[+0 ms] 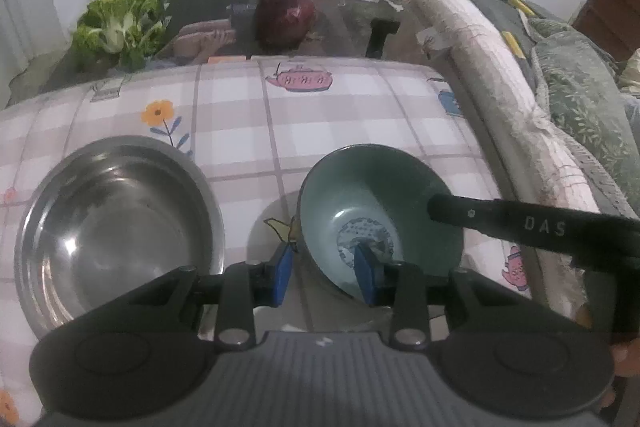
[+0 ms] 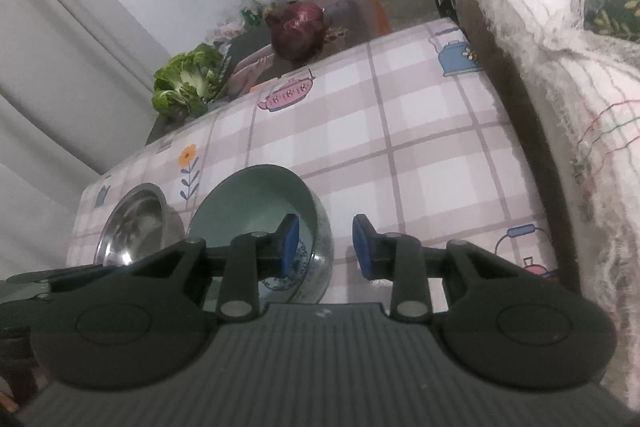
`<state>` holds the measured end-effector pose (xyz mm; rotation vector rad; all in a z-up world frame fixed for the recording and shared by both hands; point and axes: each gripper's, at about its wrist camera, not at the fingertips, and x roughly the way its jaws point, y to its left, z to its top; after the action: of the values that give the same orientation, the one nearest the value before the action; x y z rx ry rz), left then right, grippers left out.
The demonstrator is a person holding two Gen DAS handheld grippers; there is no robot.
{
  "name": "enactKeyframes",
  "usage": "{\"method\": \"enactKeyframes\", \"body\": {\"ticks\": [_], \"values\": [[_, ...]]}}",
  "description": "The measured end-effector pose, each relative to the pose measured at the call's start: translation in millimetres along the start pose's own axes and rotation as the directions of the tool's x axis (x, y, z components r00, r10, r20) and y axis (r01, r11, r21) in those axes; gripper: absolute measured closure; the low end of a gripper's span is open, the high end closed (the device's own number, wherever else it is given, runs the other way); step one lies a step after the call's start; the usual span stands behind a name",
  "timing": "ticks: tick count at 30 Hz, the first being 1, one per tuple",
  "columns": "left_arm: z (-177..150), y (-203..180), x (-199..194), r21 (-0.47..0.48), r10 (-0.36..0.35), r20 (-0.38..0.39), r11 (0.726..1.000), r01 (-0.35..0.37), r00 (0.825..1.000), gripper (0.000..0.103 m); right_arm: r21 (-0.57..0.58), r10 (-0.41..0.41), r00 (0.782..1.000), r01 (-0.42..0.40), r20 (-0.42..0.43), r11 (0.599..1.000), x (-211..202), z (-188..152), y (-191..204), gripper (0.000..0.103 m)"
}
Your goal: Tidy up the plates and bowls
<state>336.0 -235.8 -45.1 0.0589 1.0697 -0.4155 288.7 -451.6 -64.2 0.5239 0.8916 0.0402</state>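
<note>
My left claw (image 1: 325,273) sits low over the near left rim of the green bowl (image 1: 384,203). One blue pad (image 1: 285,273) is outside the wall and the other is inside, with a gap on both sides, so the claw is open and holds nothing. My right claw (image 2: 325,247) is at the right rim of the same bowl, one pad inside and one outside, also open and not pinching. The green bowl stands on the checked cloth (image 1: 320,131), near me and to the right. The shiny metal bowl (image 1: 120,227) is just beside it on the left. My left claw is the closer one to the metal bowl, so I think the green bowl must go left into it
</note>
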Motion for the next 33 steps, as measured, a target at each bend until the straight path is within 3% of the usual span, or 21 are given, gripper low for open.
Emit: {"method": "enactKeyframes", "body": {"ticks": [5, 18, 33], "values": [[1, 1, 10, -0.013, 0.004, -0.023, 1.0, -0.004, 1.0, 0.076, 0.011, 0.015, 1.0, -0.014, -0.017, 1.0, 13, -1, -3, 0.074], [3, 4, 31, -0.047, 0.007, -0.063, 0.999, -0.01, 0.998, 0.083, 0.031, 0.039, 0.998, -0.037, -0.044, 0.999, 36, -1, -5, 0.088], [3, 2, 29, -0.051, -0.002, -0.064, 0.999, -0.001, 0.998, 0.085, 0.009, 0.02, 0.999, -0.019, -0.045, 1.0, 34, -5, -3, 0.09]]}}
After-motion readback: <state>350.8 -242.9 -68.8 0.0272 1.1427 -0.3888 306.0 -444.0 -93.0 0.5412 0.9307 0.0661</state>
